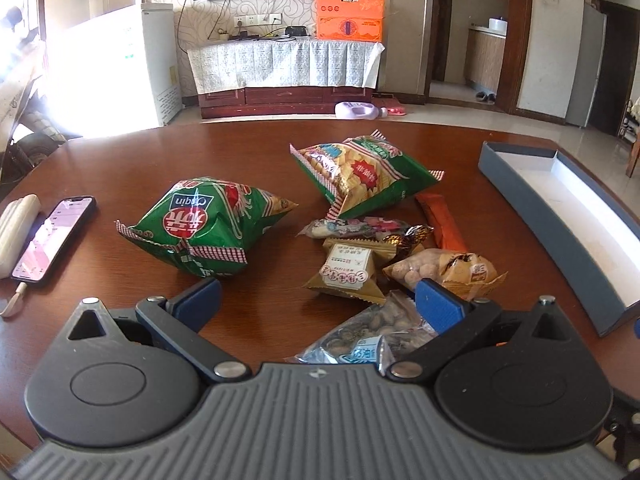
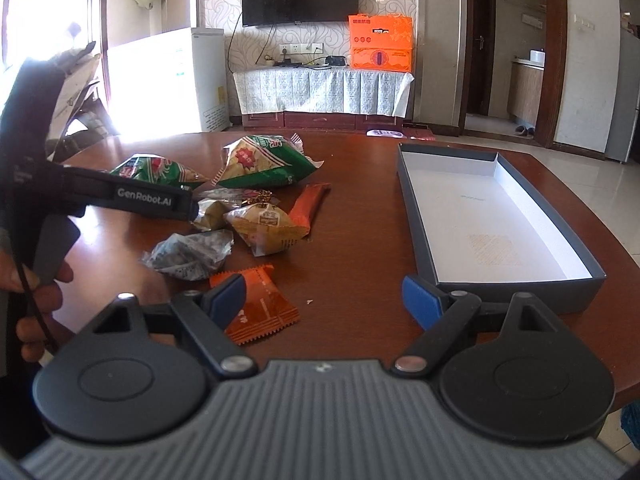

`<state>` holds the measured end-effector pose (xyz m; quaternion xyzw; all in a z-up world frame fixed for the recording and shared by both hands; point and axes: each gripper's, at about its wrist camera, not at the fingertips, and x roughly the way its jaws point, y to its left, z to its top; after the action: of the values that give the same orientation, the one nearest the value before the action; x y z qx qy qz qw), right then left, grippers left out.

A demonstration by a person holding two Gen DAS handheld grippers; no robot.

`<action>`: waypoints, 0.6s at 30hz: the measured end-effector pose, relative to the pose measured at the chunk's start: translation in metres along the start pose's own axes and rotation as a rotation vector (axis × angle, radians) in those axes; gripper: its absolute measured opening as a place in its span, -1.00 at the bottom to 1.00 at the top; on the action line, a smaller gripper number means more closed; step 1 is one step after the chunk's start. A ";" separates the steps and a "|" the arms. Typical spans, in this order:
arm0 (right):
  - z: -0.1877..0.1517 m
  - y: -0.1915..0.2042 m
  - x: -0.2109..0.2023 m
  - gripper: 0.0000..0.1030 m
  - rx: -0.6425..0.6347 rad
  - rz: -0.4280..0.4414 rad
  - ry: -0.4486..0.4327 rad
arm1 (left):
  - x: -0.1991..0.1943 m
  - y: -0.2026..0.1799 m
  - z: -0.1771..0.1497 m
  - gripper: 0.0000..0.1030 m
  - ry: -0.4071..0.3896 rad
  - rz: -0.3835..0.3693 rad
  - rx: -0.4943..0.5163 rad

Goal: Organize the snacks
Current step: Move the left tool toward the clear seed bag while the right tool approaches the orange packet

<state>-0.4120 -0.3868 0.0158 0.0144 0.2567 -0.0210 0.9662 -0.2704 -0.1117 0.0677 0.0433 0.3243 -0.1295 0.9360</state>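
Snacks lie heaped on the table [image 1: 120, 160]; left gripper [image 1: 318, 300] spread wide over the peanut packet [image 1: 372, 332], right gripper [image 2: 324, 300] wide, grey box [image 2: 500, 216] at one o'clock.

Daylight blows out the left window [image 1: 24, 40]; table [image 1: 248, 152] glares; fisheye edges bend

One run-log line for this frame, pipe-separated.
left hand-held gripper open, over snack pile | right hand-held gripper open, holding nothing | grey box holds no snacks
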 end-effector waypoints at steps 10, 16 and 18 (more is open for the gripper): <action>-0.004 0.006 0.000 0.68 -0.028 -0.011 0.016 | -0.002 -0.003 0.002 1.00 -0.018 -0.040 0.003; -0.005 0.010 0.000 0.68 -0.042 -0.011 0.025 | -0.003 -0.006 0.002 1.00 -0.030 -0.072 0.009; -0.005 0.010 0.000 0.68 -0.045 -0.012 0.027 | -0.003 -0.008 0.002 1.00 -0.032 -0.076 0.016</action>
<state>-0.4144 -0.3765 0.0113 -0.0083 0.2701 -0.0209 0.9626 -0.2735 -0.1195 0.0712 0.0364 0.3098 -0.1684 0.9351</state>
